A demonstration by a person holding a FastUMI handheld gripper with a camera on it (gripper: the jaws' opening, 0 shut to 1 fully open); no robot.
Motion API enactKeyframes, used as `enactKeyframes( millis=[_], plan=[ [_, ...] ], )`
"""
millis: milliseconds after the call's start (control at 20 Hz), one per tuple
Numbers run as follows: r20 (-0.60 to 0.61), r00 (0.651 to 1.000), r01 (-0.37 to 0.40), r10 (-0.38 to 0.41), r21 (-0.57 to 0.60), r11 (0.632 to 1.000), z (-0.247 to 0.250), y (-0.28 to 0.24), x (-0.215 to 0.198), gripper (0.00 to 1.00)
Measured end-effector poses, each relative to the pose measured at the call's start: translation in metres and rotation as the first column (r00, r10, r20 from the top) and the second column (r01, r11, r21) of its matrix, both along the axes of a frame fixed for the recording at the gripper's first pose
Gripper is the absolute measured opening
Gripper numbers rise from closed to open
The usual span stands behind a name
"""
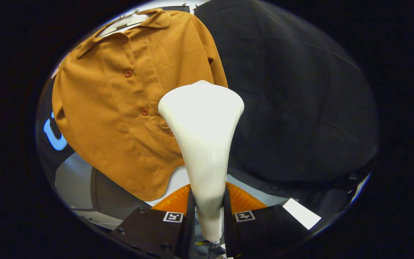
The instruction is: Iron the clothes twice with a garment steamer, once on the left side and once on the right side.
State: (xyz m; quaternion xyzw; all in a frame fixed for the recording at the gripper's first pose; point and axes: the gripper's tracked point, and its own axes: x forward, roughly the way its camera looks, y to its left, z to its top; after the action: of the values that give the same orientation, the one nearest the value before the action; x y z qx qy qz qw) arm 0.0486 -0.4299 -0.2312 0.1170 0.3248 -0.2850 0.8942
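hand-held gripper [208, 203] clamping steamer [203, 136], shirt [120, 108] beyond

We are looking into a staged recording booth rather than a lived-in home: black cloth [300, 90] drapes the wall as a backdrop. An orange-brown shirt [120, 108] hangs against it on a white hanger [120, 24], and pale, bare surfaces [74, 176] lie below. We see square coded markers [173, 217] on the gripper's fingers, which clamp a white garment steamer [203, 144].
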Motion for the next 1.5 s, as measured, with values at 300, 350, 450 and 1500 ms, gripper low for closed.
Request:
enactKeyframes(
  millis=[300,350,450,1500],
  plan=[
    [0.095,0.994,-0.047,0.054,-0.078,0.996,0.044,0.044,-0.006,0.37],
    [0.113,0.992,-0.052,0.062,-0.090,0.995,0.052,0.052,-0.005,0.37],
    [0.152,0.985,-0.068,0.085,-0.111,0.991,0.069,0.068,-0.003,0.36],
    [0.406,0.772,-0.433,0.489,-0.228,0.872,0.186,0.345,0.005,0.36]
  ],
)
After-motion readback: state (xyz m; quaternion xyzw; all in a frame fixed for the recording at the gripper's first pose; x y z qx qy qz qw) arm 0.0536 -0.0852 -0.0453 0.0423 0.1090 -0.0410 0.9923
